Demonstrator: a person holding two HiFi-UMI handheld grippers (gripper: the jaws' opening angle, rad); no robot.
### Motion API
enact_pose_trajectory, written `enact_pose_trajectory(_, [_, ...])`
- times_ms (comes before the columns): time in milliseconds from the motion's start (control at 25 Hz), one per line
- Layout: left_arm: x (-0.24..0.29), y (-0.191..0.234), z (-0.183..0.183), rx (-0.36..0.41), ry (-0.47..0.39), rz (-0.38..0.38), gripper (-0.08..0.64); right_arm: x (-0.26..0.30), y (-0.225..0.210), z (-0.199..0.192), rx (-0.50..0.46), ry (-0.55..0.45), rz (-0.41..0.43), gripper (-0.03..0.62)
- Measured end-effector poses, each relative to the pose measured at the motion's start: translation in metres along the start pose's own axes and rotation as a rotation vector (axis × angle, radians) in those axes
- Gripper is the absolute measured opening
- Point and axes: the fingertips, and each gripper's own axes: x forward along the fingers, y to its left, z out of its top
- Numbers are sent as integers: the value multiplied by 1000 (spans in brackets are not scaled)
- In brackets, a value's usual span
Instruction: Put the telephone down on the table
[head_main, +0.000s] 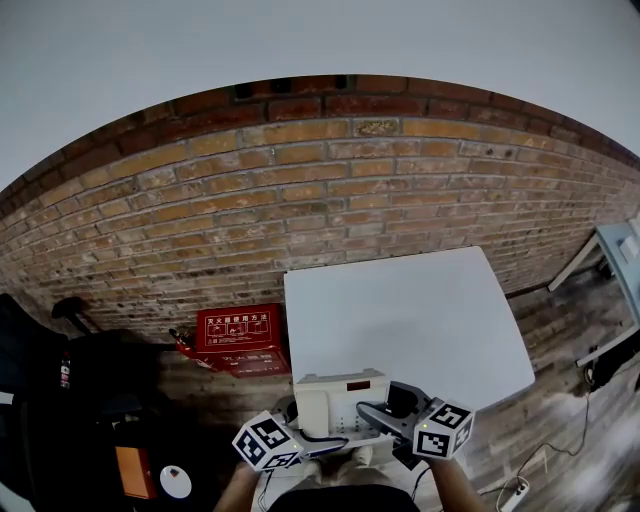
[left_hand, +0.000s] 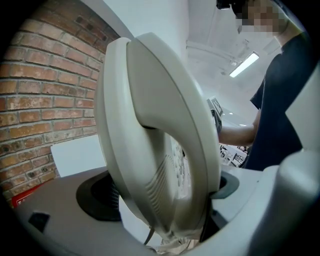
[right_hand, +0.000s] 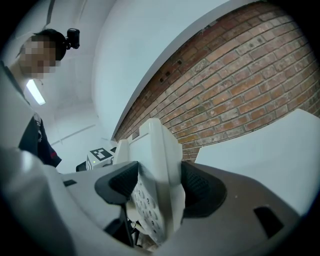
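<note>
Between the pads of the left gripper (left_hand: 160, 197) sits the handset (left_hand: 150, 125) of the cream telephone (head_main: 340, 400), clamped edge-on. The right gripper (right_hand: 157, 187) pinches the telephone's keypad side. Together they hold it level at the near edge of the white table (head_main: 420, 320), which stands against a brick wall (head_main: 300, 190).

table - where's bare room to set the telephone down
The whole table is bare, from its near edge by the telephone to the far edge at the brick wall. Crowded only beside it: the red box and dark gear to its left.
</note>
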Motion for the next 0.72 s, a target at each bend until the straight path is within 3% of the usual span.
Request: enact_pose_trajectory(720, [41, 31, -45, -112, 49, -2, 499, 21, -56, -47, 100, 111, 25, 258])
